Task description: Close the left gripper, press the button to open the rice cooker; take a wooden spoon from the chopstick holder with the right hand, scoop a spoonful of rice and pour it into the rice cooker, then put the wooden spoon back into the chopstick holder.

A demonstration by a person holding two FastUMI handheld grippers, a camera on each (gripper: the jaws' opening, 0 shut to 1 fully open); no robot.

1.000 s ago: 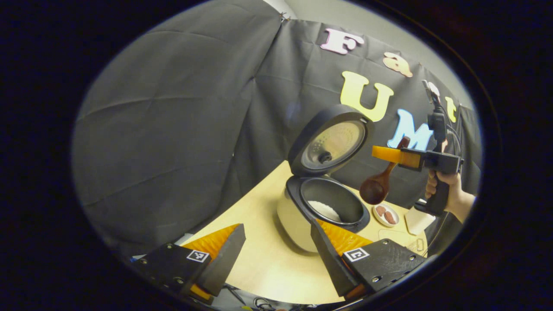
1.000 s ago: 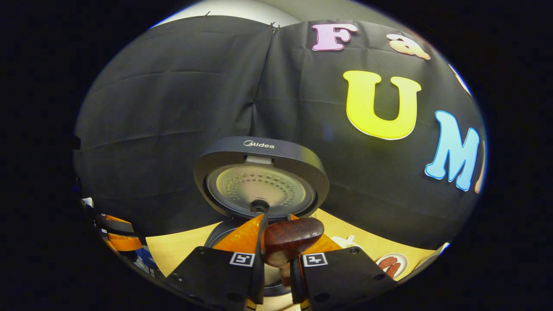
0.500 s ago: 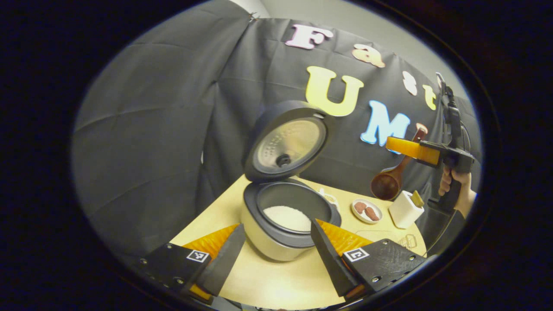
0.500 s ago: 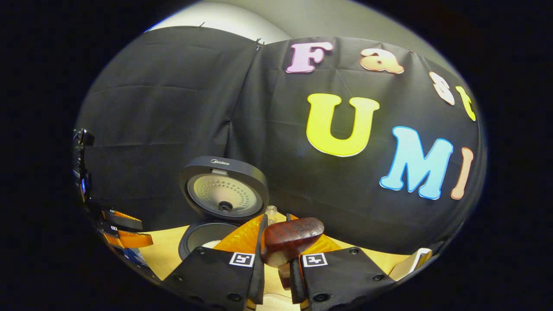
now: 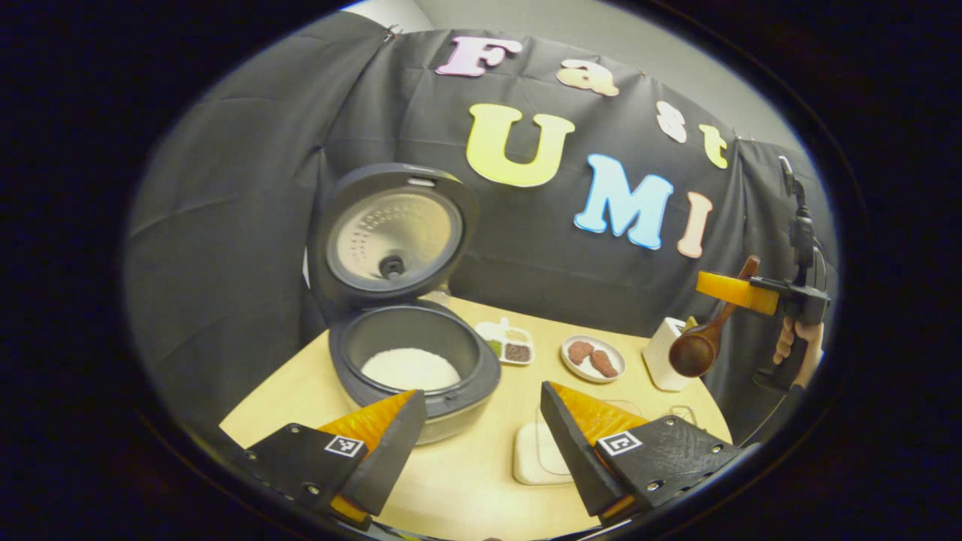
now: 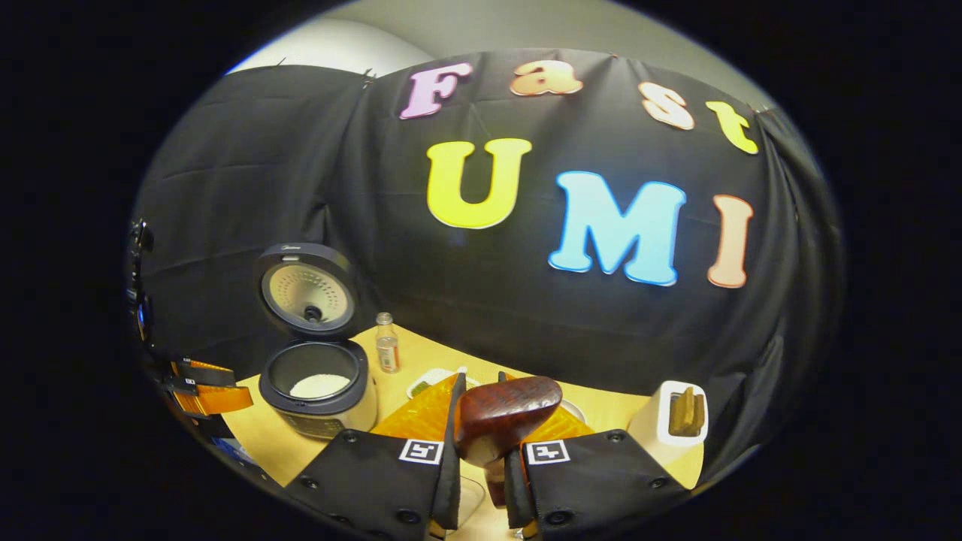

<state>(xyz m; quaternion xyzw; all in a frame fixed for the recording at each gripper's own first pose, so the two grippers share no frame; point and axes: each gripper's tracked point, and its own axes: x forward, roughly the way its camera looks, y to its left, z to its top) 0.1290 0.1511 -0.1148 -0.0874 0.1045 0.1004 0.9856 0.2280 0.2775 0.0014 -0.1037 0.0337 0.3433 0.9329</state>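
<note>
Right gripper (image 6: 481, 458), fingers closed on the handle of the wooden spoon (image 6: 502, 417), is carrying it near the white chopstick holder (image 6: 665, 432); in the left gripper view the spoon bowl (image 5: 695, 355) is hanging beside the holder, apparently empty. Left gripper (image 5: 481, 436) is waiting with its fingers spread apart and holding nothing, low over the table (image 5: 458, 481). The rice cooker (image 5: 409, 361) is standing with its lid (image 5: 391, 229) raised and white rice showing in the pot. The spoon is judged stiff, light and smooth, so a firm hold on the handle is keeping the bowl from swinging. A small mark on the lid's rim is too small to read here.
</note>
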